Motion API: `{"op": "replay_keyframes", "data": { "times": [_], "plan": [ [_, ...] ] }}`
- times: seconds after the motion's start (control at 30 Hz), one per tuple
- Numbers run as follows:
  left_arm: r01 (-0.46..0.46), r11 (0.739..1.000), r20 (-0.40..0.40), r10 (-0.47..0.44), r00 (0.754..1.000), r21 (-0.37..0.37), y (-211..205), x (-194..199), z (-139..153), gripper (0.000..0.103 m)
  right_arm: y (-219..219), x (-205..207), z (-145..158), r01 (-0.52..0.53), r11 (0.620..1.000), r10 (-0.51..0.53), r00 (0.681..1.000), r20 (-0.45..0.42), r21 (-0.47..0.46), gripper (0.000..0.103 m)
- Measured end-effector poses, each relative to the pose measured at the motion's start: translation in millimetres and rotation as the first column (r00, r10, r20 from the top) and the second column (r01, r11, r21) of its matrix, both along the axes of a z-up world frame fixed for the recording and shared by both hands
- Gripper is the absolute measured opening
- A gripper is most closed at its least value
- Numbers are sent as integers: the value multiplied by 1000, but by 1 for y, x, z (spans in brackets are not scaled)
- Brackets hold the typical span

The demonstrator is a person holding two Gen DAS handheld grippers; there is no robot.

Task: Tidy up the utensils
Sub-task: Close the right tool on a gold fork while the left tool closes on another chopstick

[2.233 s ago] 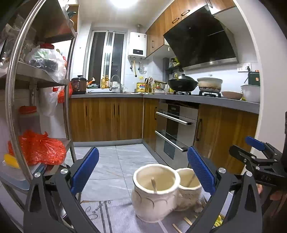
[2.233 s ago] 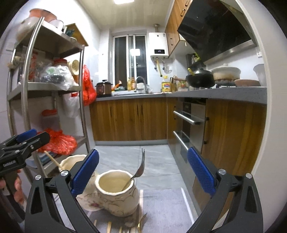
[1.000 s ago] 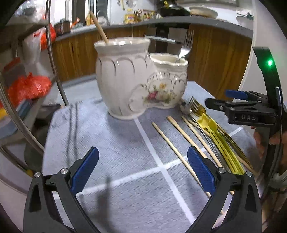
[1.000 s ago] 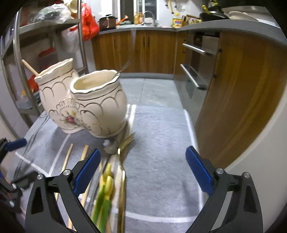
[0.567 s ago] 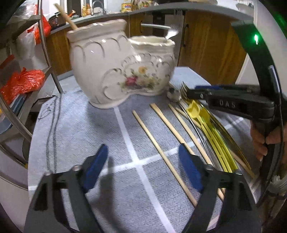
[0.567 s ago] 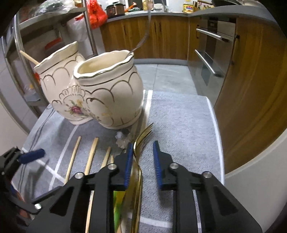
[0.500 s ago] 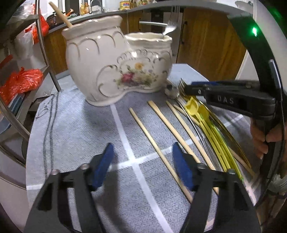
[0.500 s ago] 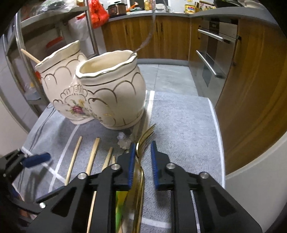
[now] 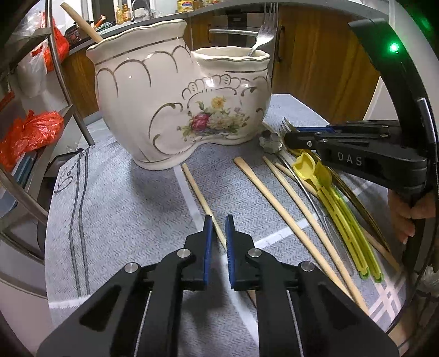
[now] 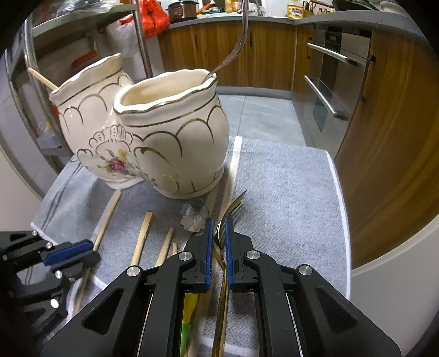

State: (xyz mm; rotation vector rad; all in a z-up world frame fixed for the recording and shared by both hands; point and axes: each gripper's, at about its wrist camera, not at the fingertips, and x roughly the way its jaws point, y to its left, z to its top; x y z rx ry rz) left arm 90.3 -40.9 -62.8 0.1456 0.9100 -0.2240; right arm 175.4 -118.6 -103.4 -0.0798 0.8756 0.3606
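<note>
A cream twin-pot utensil holder [image 9: 170, 109] stands at the back of the grey cloth [image 9: 123, 219], with a silver fork [image 9: 263, 30] in one pot and a wooden stick [image 9: 79, 22] in the other. My left gripper [image 9: 218, 236] is closing its jaws on a wooden chopstick [image 9: 197, 189] that lies on the cloth; the pads pinch it. In the right wrist view my right gripper [image 10: 219, 233] is closing on the neck of a gold fork [image 10: 233, 206], whose tines point at the holder [image 10: 170, 142]. More chopsticks [image 9: 274, 197] and yellow utensils [image 9: 337, 208] lie between the two grippers.
A small flower-shaped piece [image 10: 193, 217] lies by the holder's foot. A metal rack [image 9: 63, 82] with red bags stands to the left. The table's right edge [image 10: 340, 192] drops toward wooden cabinets and an oven.
Both grippers went from wide open to nearly shut, the left around a chopstick, the right around the gold fork. The left gripper moved closer to the cloth.
</note>
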Motion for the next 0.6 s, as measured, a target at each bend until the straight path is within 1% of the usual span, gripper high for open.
{"op": "replay_keyframes", "data": {
  "times": [0.13, 0.3, 0.4, 0.6],
  "plan": [
    [19, 1000, -16, -19, 1000, -16, 7, 2, 1, 4, 0, -1, 0, -3, 1000, 3, 1000, 8, -1, 7],
    [35, 999, -4, -35, 999, -33, 15, 0, 4, 4, -1, -11, 8, -3, 1000, 2, 999, 48, 11, 6],
    [49, 998, 29, -47, 998, -39, 18, -6, 10, 4, -4, -23, 20, -8, 999, 4, 996, 94, 35, 6],
    [87, 992, 136, -75, 988, -86, 23, -23, 27, 4, -15, -48, 51, -29, 995, 9, 976, 217, 92, 5]
  ]
}}
